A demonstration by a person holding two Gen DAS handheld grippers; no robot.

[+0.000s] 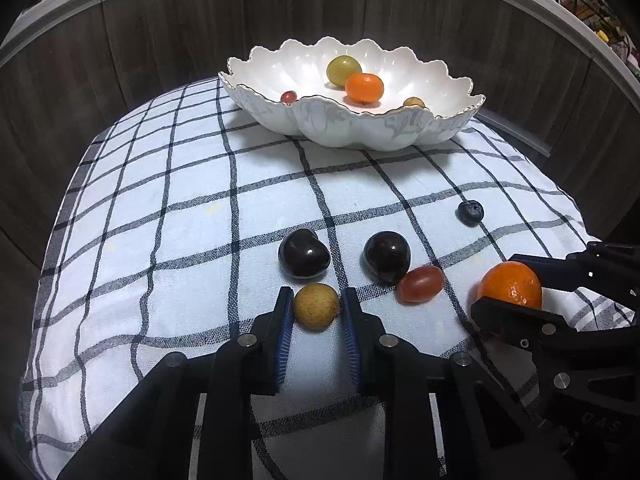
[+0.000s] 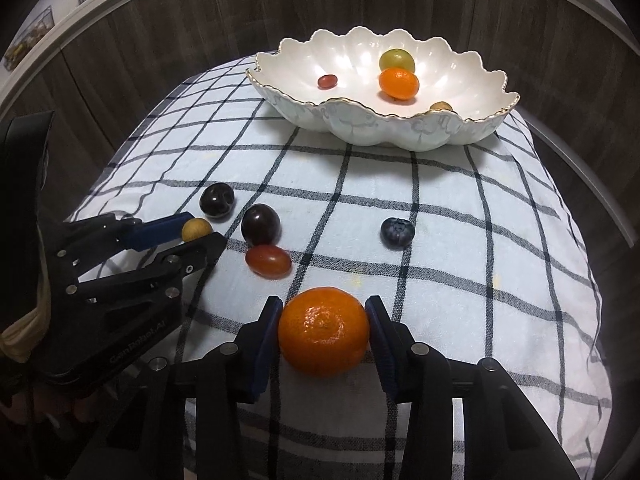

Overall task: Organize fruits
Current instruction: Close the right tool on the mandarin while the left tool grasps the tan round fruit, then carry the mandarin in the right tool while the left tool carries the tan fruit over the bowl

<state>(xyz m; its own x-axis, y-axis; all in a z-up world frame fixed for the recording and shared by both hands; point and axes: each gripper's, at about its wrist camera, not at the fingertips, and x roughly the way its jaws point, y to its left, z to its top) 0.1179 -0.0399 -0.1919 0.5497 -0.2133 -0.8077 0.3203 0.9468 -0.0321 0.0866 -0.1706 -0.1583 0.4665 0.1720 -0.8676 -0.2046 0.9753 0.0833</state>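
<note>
A white scalloped bowl (image 1: 344, 128) (image 2: 400, 124) stands at the far side of the checked cloth and holds a green fruit (image 1: 344, 70), an orange (image 1: 364, 88), a red grape (image 1: 288, 97) and a tan fruit (image 1: 414, 102). My left gripper (image 1: 316, 304) (image 2: 198, 232) is shut on a small tan round fruit (image 1: 316, 306) (image 2: 196, 230) resting on the cloth. My right gripper (image 2: 324, 330) (image 1: 510, 292) is shut on an orange mandarin (image 2: 324, 330) (image 1: 510, 284) on the cloth. Two dark cherries (image 1: 304, 254) (image 1: 387, 256), a red grape (image 1: 420, 284) and a blueberry (image 1: 470, 213) lie loose.
The checked cloth (image 1: 180, 208) covers a small table in front of dark wood panels (image 1: 160, 32). The cloth's edges drop off at left and right. The two grippers sit close side by side at the near edge.
</note>
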